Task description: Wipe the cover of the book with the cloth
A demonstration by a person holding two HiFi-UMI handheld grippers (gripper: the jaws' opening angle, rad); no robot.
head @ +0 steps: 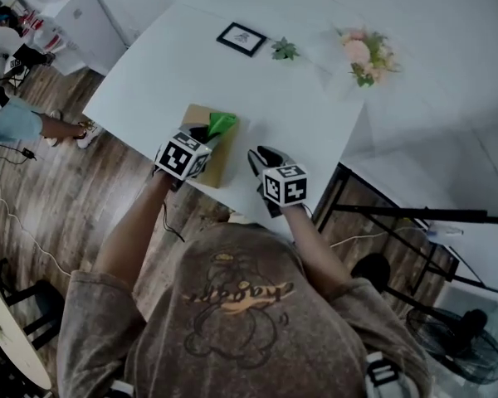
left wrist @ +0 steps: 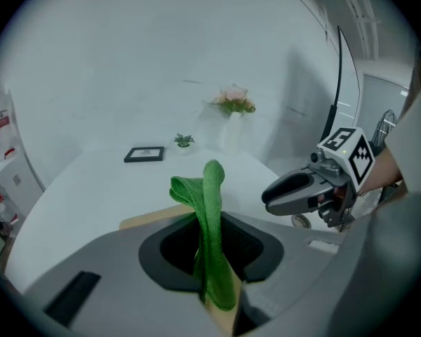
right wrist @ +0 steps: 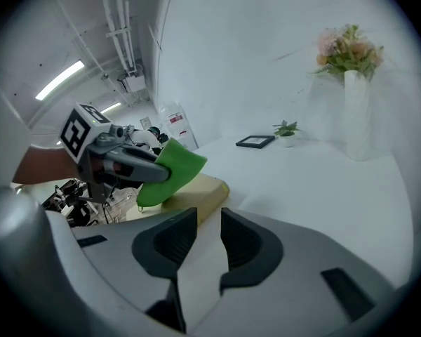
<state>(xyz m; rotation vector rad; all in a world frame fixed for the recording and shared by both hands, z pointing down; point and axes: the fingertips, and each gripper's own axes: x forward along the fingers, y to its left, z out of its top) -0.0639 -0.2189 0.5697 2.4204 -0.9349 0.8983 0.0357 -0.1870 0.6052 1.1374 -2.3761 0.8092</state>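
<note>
A tan book point(head: 209, 157) lies near the front edge of the white table point(head: 166, 65). My left gripper point(head: 201, 134) hovers over the book, shut on a green cloth point(head: 222, 123). In the left gripper view the cloth point(left wrist: 212, 209) stands up between the jaws, with the book's edge point(left wrist: 144, 218) just beyond. My right gripper point(head: 261, 161) hangs to the right of the book, open, with only bare table showing through the gap point(right wrist: 209, 220). The right gripper view also shows the left gripper point(right wrist: 130, 167), the cloth point(right wrist: 174, 168) and the book point(right wrist: 200, 192).
At the table's far side stand a black picture frame point(head: 241, 39), a small plant point(head: 284, 50) and a vase of flowers point(head: 366, 55). A fan point(head: 452, 338) sits on the floor at right. A person's leg point(head: 33, 123) shows at left.
</note>
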